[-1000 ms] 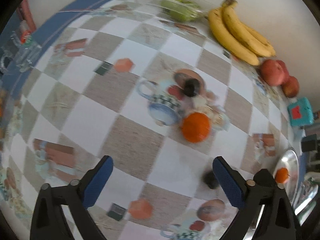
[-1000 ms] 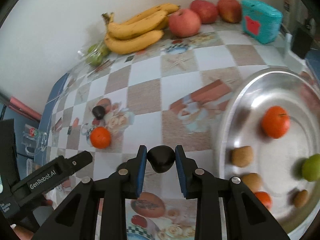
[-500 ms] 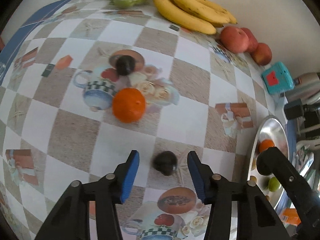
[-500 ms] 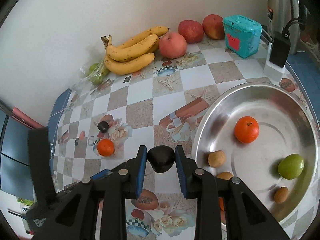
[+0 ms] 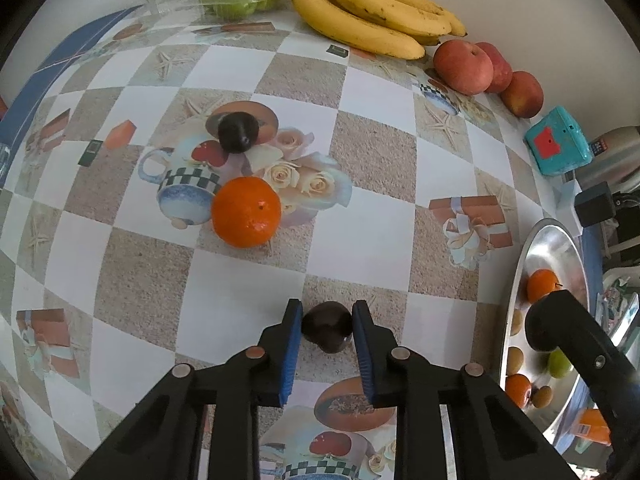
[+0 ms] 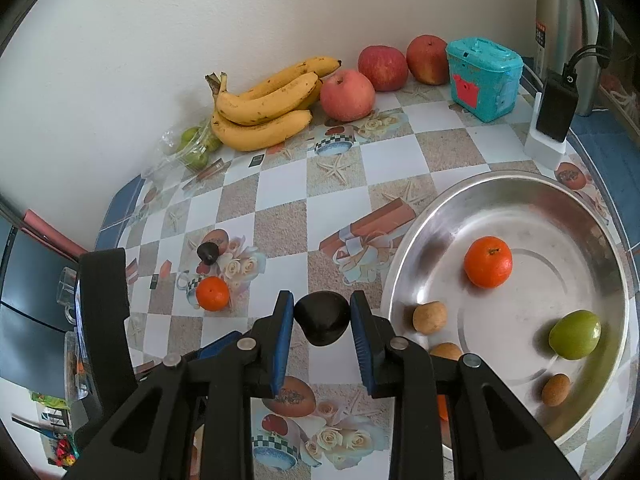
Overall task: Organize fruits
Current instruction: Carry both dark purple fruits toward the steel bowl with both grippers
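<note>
My left gripper (image 5: 326,326) is shut on a dark round fruit (image 5: 327,326) low over the patterned tablecloth. My right gripper (image 6: 322,322) is shut on another dark fruit (image 6: 322,322), held above the table to the left of the steel tray (image 6: 600,240). An orange (image 5: 245,212) and a third dark fruit (image 5: 237,132) lie on the cloth ahead of the left gripper. The tray holds an orange (image 6: 488,262), a green fruit (image 6: 574,334) and several small brown fruits.
Bananas (image 6: 264,108), three red apples (image 6: 347,94) and a bag of green fruits (image 6: 192,144) line the wall. A teal box (image 6: 482,78), a black charger (image 6: 556,106) and a steel kettle (image 6: 564,32) stand at the back right.
My left gripper moved right over the table and closed on the dark fruit lying there. My right gripper rose and pulled back with its fruit still held.
</note>
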`<state>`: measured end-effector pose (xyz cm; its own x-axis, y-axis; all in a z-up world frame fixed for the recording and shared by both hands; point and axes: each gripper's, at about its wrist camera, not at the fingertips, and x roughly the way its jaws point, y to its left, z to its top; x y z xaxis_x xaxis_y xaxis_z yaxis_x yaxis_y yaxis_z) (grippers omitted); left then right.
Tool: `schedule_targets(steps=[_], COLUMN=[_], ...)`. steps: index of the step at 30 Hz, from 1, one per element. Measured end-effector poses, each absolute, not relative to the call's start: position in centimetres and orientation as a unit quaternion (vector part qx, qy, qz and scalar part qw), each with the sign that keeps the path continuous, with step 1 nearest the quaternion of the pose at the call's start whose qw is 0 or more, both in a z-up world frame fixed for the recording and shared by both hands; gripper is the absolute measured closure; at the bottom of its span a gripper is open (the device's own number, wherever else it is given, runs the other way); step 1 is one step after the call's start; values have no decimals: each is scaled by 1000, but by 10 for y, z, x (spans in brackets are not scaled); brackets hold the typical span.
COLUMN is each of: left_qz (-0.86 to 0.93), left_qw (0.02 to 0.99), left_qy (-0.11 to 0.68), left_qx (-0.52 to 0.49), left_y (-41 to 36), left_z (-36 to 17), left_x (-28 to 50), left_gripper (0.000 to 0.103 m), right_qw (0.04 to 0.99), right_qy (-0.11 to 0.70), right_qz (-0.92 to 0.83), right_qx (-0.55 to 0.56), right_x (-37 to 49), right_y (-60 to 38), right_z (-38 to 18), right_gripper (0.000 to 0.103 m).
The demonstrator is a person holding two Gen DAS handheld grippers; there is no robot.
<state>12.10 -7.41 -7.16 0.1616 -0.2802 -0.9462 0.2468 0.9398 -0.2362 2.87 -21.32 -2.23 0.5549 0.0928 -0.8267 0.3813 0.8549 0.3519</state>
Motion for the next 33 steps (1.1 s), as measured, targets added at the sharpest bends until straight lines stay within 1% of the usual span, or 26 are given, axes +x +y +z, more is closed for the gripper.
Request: schedule_targets(steps=[12,18,26,33], left_qz=[-185,-201,-235,-277], left_qw=[774,780,782,774], left_qy=[605,592,577,569], left_qx=[-30,-37,-34,-5], left_y=[-65,-69,-88,-120], left_z=[-48,-32,-16,-11], left_x=[120,114,101,79], left_gripper=[77,77,77,77], right_qw=[840,836,816,799], right_qy=[466,463,455,446], right_qz=[-95,-120,-169,-220], right_qx=[260,271,313,338], right_x=[26,17,-6,-30], right_y=[-220,-239,-281,-313], right_z=[-24,-24,-32,-39], right_gripper=[73,73,73,73])
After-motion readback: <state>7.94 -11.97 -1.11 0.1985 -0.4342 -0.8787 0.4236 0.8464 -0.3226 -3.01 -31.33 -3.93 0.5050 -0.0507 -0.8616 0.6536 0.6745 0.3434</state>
